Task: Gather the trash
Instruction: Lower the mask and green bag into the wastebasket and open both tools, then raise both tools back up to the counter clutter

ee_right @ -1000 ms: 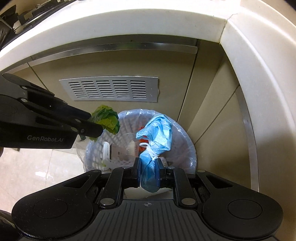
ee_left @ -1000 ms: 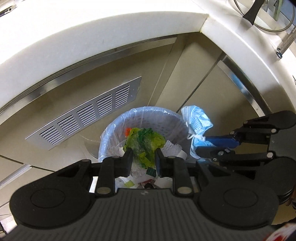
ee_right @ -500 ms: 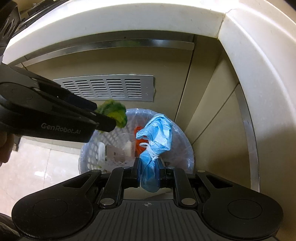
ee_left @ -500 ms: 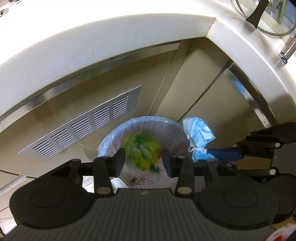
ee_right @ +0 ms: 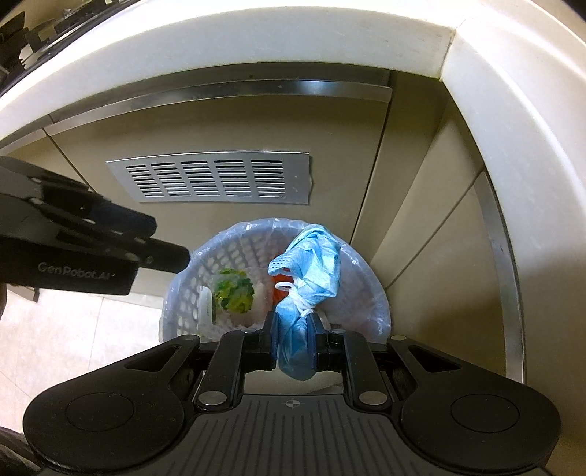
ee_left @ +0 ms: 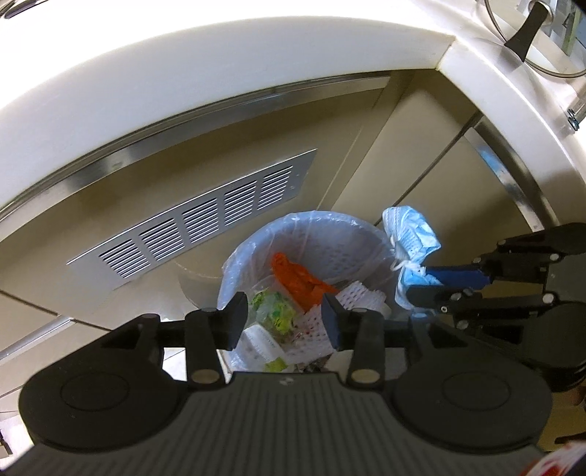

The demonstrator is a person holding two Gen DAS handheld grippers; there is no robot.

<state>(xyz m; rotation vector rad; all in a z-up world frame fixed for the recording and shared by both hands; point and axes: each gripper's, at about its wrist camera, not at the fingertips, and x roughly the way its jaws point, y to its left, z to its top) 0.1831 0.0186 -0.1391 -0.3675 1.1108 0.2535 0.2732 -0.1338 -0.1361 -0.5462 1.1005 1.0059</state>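
A white mesh bin point(ee_left: 331, 234) point(ee_right: 366, 293) lined with a clear bag stands on the floor in the cabinet corner. My left gripper point(ee_left: 285, 315) point(ee_right: 172, 256) hangs open above it with nothing between its fingers. A crumpled green wrapper point(ee_left: 274, 311) point(ee_right: 234, 289) lies inside the bin beside orange trash point(ee_left: 296, 274) and white foam netting point(ee_left: 359, 293). My right gripper point(ee_right: 292, 338) point(ee_left: 417, 282) is shut on a crumpled blue face mask point(ee_right: 307, 271) point(ee_left: 410, 234), held over the bin's right rim.
Beige cabinet doors with a metal vent grille point(ee_left: 197, 227) point(ee_right: 216, 181) rise behind the bin. A white countertop edge point(ee_left: 183, 84) point(ee_right: 219, 55) curves overhead. A pot lid point(ee_left: 531, 33) sits on the counter at top right. Pale floor tiles point(ee_right: 73, 329) lie left of the bin.
My left gripper opened and the green wrapper dropped from it into the bin. The right gripper kept still with the blue mask in it.
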